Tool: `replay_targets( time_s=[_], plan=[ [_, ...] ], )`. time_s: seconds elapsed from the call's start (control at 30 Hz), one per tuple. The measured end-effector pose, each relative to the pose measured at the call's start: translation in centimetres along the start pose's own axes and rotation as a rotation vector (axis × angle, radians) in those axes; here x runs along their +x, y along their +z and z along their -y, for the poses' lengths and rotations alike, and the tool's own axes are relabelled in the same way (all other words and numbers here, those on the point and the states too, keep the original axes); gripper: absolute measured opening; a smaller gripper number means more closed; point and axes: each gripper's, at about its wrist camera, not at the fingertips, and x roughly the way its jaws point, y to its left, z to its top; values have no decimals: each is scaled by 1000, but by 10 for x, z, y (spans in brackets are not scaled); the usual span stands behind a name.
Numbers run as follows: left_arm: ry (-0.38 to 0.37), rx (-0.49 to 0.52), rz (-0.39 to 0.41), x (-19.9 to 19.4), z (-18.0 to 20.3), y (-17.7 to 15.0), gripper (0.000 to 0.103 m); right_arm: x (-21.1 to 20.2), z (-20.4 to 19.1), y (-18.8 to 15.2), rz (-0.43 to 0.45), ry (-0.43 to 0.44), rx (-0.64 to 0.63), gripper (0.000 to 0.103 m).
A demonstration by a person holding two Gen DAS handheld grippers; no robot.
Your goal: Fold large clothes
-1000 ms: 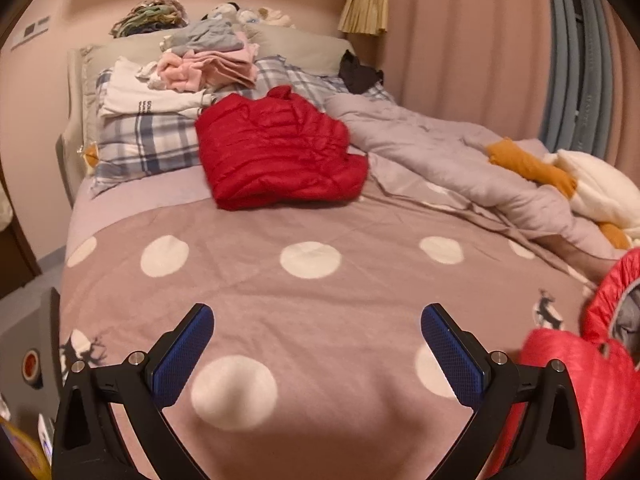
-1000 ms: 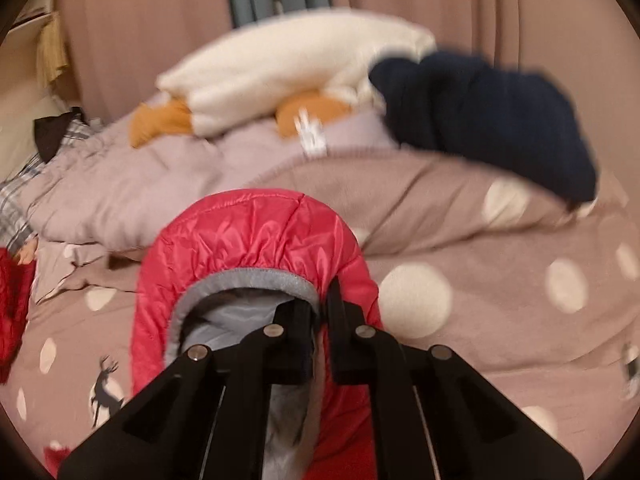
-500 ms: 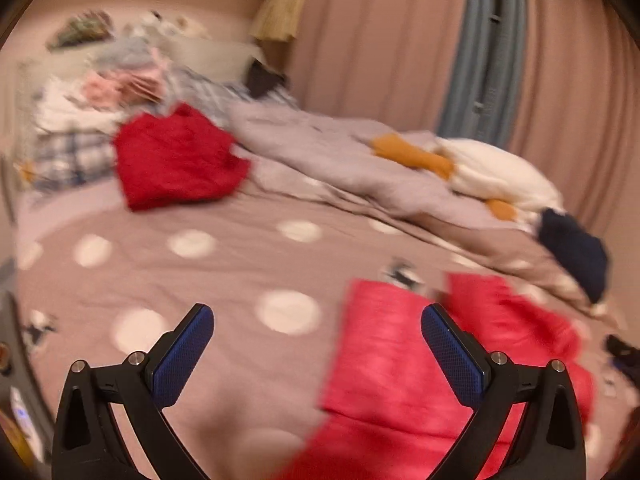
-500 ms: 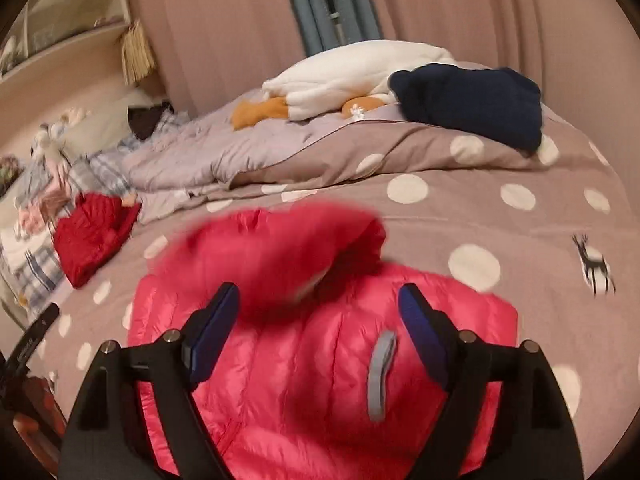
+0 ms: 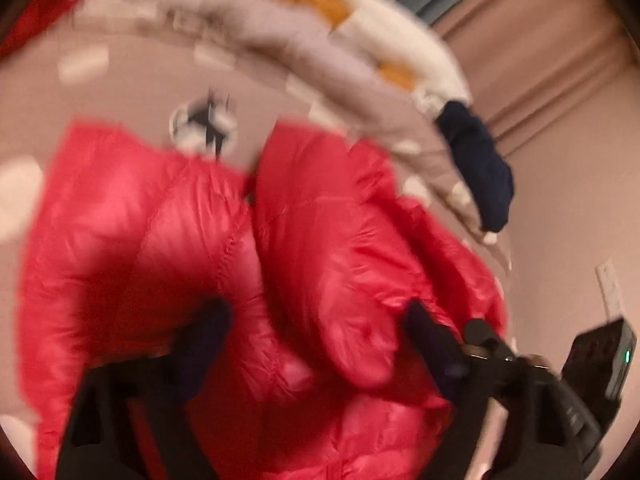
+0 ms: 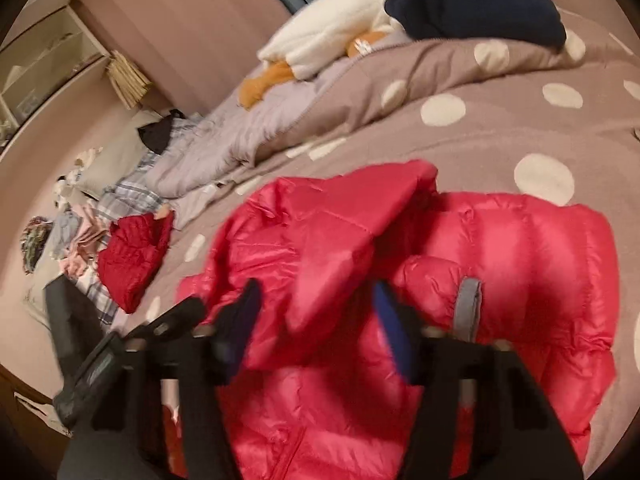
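A bright red puffer jacket (image 6: 500, 256) lies spread on the polka-dot bed cover (image 6: 480, 136), with its hood folded down over its body. My right gripper (image 6: 316, 320) hangs just above it. Its jaws are closing, with a pointed fold of the hood between the pads, and a gap still shows. In the blurred left wrist view the jacket (image 5: 168, 232) fills the lower half. My left gripper (image 5: 316, 336) straddles a puffy fold of it. Those jaws are closing too and stand wide apart.
A darker red jacket (image 6: 132, 256) lies near the pillows beside a pile of folded clothes (image 6: 72, 232). A grey quilt (image 6: 224, 144), a white plush toy (image 6: 340, 28) and a navy garment (image 6: 476, 4) line the far side by the curtains.
The right gripper let go of the hood, opened and pulled back, and the hood dropped onto the jacket. The left gripper swung right and down until the jacket lay between its fingers. Both jaws have narrowed.
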Motion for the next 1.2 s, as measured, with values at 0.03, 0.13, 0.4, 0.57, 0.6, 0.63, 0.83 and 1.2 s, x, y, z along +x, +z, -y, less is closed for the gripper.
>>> replay_targets(
  time_s=[0.03,0.13,0.4,0.57,0.6,0.63,0.83,1.2],
  plan=[
    [-1,-16,-1,5,-3,-1,48,5,2,-1,-6,-12,-10,10],
    [-16,43,-6,2,0,-8,16,11,8,-4,-8,-66,-15,6],
    [32,192,80,-65,15,-71,13,-38,-14,-42,34,-60,-237,6],
    [172,271,112,-64,5,-105,25,-40,-2,-80,-3,-143,-308,15],
    [206,281,130,-63,2,-109,36,-37,2,-84,-2,-169,-321,23],
    [238,293,155,-60,0,-112,43,-33,5,-86,-1,-183,-330,29],
    [356,430,233,-40,5,-129,45,-14,24,-93,6,-180,-345,32],
    [311,397,218,-40,-4,-128,46,-3,24,-98,15,-199,-377,37]
  ],
)
